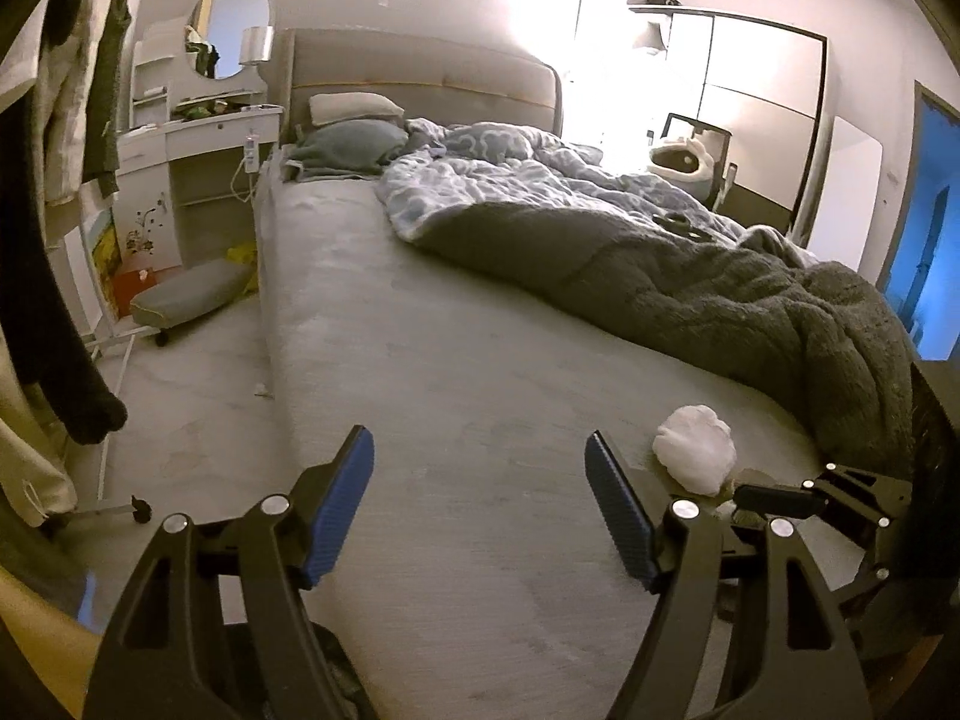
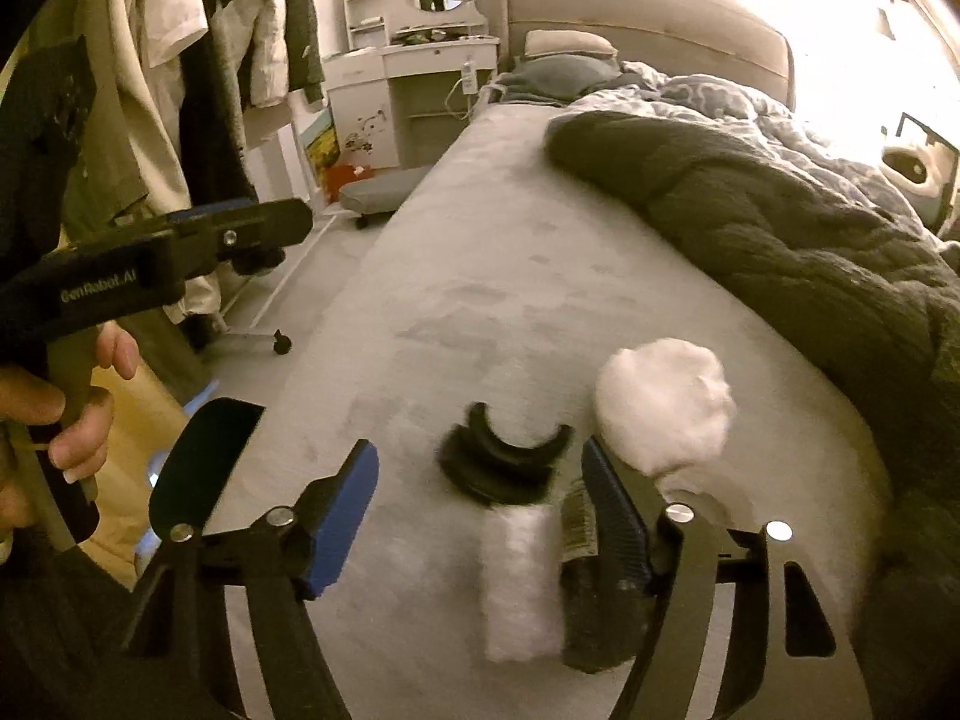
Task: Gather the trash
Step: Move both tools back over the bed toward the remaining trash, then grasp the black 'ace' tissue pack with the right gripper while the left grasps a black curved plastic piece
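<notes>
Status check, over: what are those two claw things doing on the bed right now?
Left gripper open, empty. Right gripper open, empty, over black curved piece. White wad on bed beside right finger, untouched. Nothing blocking.

Left gripper (image 1: 480, 462): jaws apart over the bare grey bed (image 1: 420, 324), nothing between them.
White wad (image 1: 696, 456): on the sheet, just right of the right finger.
Right gripper (image 1: 804, 495): partly seen, possibly near the wad.
Duvet (image 1: 690, 276): rumpled behind.

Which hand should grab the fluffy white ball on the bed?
Probably the right tool: the white ball lies just past its open fingers. The left tool points beside it.
</notes>
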